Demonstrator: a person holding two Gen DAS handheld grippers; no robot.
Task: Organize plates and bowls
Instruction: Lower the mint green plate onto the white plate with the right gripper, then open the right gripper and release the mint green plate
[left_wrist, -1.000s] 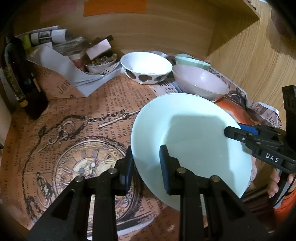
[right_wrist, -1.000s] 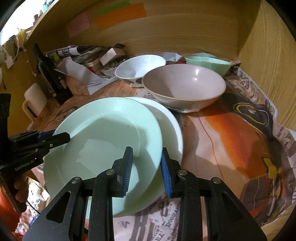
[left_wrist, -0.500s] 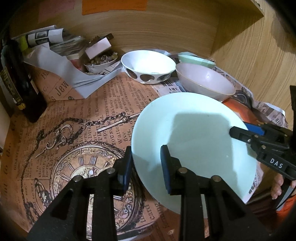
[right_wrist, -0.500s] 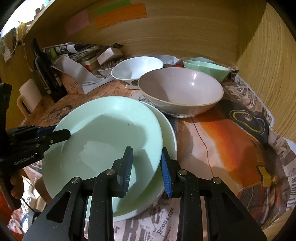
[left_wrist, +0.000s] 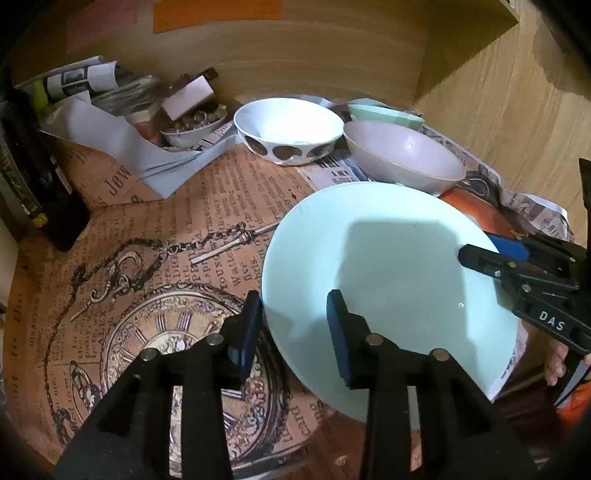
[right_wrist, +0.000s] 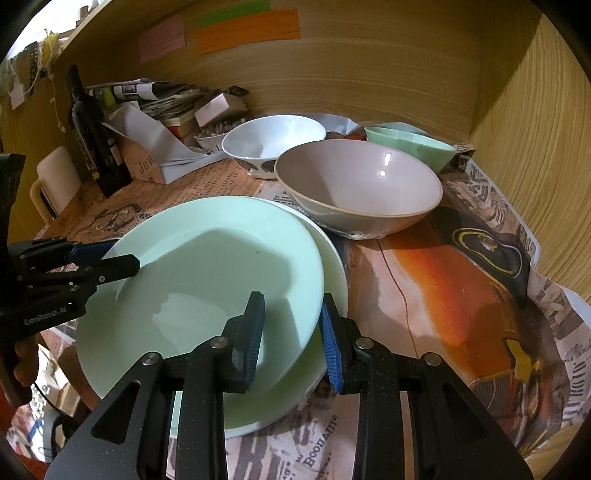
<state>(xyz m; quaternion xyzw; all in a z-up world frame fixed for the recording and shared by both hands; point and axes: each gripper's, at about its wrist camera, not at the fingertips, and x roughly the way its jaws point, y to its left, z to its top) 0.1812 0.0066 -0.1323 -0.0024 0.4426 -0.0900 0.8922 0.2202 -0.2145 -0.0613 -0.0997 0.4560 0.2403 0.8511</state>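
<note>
both jaws parted astride green plate (right_wrist: 207, 266) rim

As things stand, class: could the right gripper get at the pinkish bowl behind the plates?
Probably yes. The right gripper straddles the green plate rim, and the pinkish bowl sits just beyond, nothing between them.

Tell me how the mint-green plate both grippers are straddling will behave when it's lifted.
The mint-green plate looks rigid, so it should lift as one piece. Its glossy surface, showing reflections, may slip between the right gripper fingers. It rests tilted on a white plate underneath, so it could slide or clatter, and would probably chip if dropped.
</note>
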